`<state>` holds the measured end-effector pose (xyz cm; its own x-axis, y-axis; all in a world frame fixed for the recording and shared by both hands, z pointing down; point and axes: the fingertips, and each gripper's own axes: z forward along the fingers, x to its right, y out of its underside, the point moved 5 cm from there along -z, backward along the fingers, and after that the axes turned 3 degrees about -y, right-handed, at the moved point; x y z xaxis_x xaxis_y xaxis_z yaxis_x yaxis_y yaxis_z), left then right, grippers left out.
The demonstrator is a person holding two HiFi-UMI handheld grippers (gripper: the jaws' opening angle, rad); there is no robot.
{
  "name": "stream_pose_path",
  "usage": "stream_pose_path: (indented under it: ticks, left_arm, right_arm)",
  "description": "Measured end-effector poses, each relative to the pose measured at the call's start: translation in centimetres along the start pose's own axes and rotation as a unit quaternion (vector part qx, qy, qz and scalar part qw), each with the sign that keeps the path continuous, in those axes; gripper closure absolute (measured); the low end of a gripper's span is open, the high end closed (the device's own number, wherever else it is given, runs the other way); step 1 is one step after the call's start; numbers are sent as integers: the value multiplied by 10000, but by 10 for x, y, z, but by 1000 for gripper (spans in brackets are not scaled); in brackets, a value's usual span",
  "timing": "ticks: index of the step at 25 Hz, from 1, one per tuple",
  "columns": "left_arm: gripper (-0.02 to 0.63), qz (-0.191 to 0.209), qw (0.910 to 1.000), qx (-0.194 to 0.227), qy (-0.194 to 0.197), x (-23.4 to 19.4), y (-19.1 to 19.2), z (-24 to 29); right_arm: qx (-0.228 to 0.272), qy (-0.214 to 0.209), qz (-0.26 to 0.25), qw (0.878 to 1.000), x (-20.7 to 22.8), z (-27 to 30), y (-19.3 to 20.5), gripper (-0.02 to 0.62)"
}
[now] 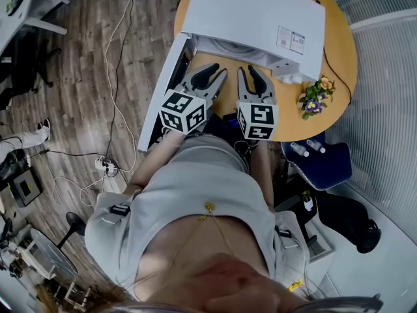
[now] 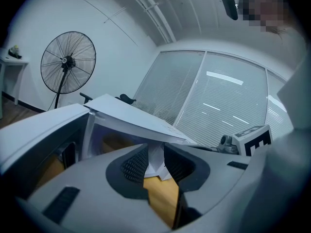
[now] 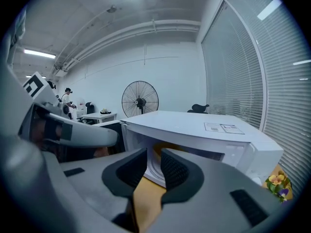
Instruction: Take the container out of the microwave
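Just short of open microwave (image 1: 254,12): left gripper (image 1: 215,72), right gripper (image 1: 248,70) narrowly parted, empty; pale round shape (image 3: 153,168), likely container, dead ahead inside, seemingly nearer right.

It looks like an office, with slatted window blinds (image 2: 209,96), a pedestal fan (image 2: 68,62), a distant desk (image 3: 99,116) and floor cables (image 1: 117,64).

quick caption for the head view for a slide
Left gripper and right gripper hover open and empty before a white microwave, door open, on a round wooden table.
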<state>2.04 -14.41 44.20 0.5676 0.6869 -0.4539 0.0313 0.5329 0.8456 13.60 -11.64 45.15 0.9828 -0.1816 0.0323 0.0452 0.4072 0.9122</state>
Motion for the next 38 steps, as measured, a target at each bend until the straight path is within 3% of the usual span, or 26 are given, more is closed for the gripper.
stream_pose_path:
  ticks: [22,38]
  left_arm:
    - [503,-204,9996,-183,-72,-12,10,31]
    - [503,-288,9989,-363,-41,-13,17,37]
  right_arm:
    - [-366,-126,32,9992,22,34,17,499]
    - [-707,-124,-285,9970,35,70,33,499]
